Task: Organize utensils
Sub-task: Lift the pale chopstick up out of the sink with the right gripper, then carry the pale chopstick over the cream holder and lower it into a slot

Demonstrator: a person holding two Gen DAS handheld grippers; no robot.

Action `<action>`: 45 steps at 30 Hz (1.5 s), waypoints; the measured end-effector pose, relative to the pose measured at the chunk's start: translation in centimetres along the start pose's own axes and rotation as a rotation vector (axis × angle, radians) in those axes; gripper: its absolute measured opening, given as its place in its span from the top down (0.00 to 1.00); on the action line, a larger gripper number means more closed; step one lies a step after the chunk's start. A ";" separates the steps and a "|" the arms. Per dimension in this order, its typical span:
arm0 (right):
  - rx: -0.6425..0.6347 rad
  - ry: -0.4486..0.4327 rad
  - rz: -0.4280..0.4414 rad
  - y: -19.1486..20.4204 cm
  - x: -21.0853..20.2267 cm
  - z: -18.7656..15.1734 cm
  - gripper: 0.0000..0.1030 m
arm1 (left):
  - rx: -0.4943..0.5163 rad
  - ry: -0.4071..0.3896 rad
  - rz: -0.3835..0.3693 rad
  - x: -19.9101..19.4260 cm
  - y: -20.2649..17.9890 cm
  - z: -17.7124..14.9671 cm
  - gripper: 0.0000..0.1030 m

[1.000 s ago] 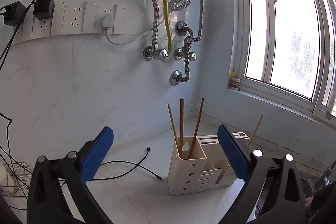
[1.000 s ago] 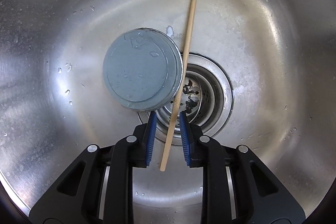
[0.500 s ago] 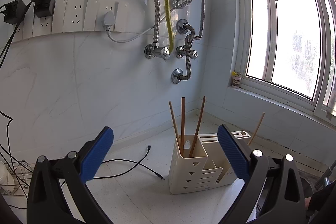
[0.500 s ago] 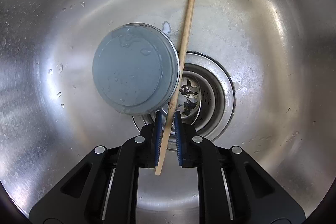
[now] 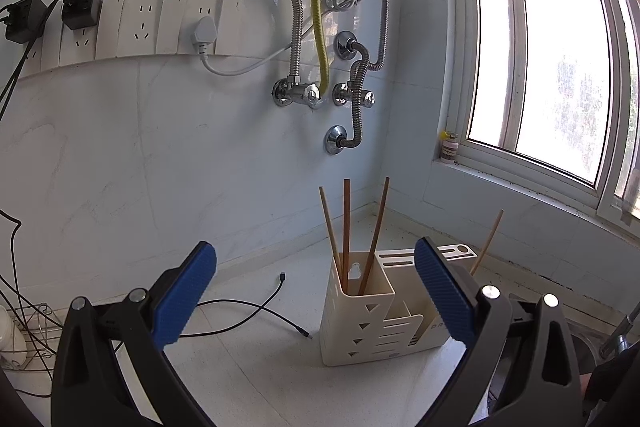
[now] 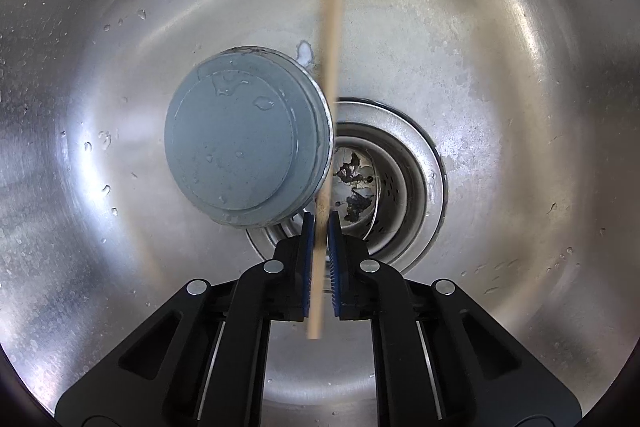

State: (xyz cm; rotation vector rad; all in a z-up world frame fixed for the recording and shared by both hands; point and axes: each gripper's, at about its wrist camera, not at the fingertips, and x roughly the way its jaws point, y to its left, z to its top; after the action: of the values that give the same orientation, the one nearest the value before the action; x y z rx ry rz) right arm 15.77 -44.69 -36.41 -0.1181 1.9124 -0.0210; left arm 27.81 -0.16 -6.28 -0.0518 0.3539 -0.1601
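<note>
While your right gripper (image 6: 321,259) hangs over the steel sink (image 6: 520,39), its blue pads are closed on a wooden chopstick (image 6: 327,131), gripped near its near end; the far length is blurred and runs past the right edge of an upturned grey bowl (image 6: 244,139) beside the drain (image 6: 384,183). Your left gripper (image 5: 316,291) stands wide open, holding nothing, facing a cream utensil holder (image 5: 372,323) on the white counter (image 5: 256,371). Three chopsticks (image 5: 346,231) stand in its left compartment; another (image 5: 488,241) leans at its right end.
</note>
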 end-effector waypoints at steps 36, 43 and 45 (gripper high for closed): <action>0.322 -0.536 -0.021 -1.4 -22.0 -6.8 0.94 | -0.057 -0.088 -0.134 -3.0 1.2 1.1 0.05; 0.290 -0.770 -0.007 1.2 -31.6 -6.4 0.94 | -0.050 -0.069 -0.134 -3.1 1.9 0.6 0.05; 0.272 -0.827 -0.002 2.0 -34.5 -5.9 0.94 | -0.050 -0.069 -0.128 -3.3 2.3 0.5 0.05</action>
State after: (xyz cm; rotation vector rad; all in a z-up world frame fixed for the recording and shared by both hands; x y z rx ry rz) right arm 21.56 -39.77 -2.19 0.0539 1.0698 -0.2016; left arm 25.32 2.63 -4.88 -0.1291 0.2862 -0.2760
